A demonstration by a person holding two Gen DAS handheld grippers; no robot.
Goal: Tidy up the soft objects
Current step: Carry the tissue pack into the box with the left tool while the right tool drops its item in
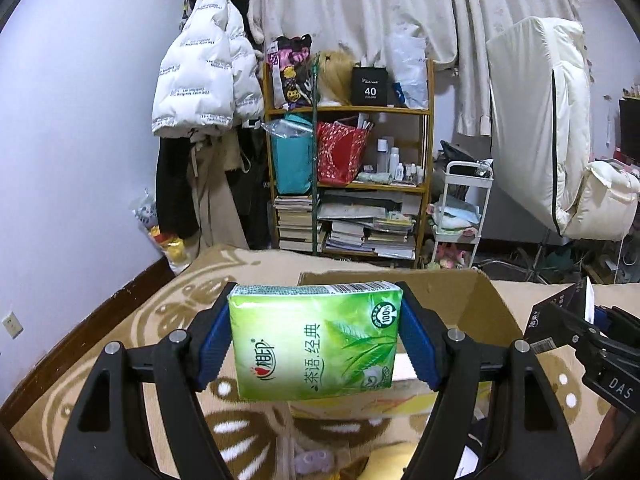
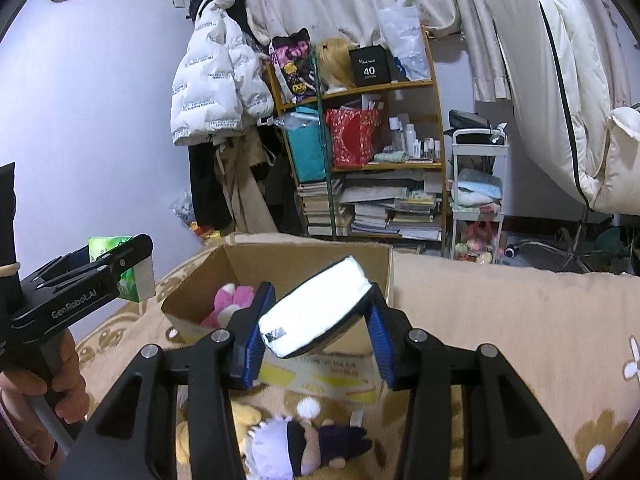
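Note:
My left gripper [image 1: 315, 340] is shut on a green tissue pack [image 1: 316, 340] and holds it in the air just before the open cardboard box [image 1: 472, 300]. In the right wrist view the left gripper [image 2: 116, 264] shows at the left with the green pack [image 2: 105, 245] in it. My right gripper [image 2: 318, 332] is shut on a white tissue pack with a dark wrapper [image 2: 316, 312], tilted, above the near edge of the cardboard box [image 2: 288, 256]. A pink and white plush [image 2: 230, 300] lies inside the box.
A plush doll with white hair and dark clothes [image 2: 312, 444] and a yellow plush [image 2: 244, 420] lie on the patterned beige blanket [image 2: 520, 340] below my right gripper. A cluttered wooden shelf [image 1: 348, 176], a hanging white jacket [image 1: 200, 76] and a white cart [image 1: 460, 208] stand behind.

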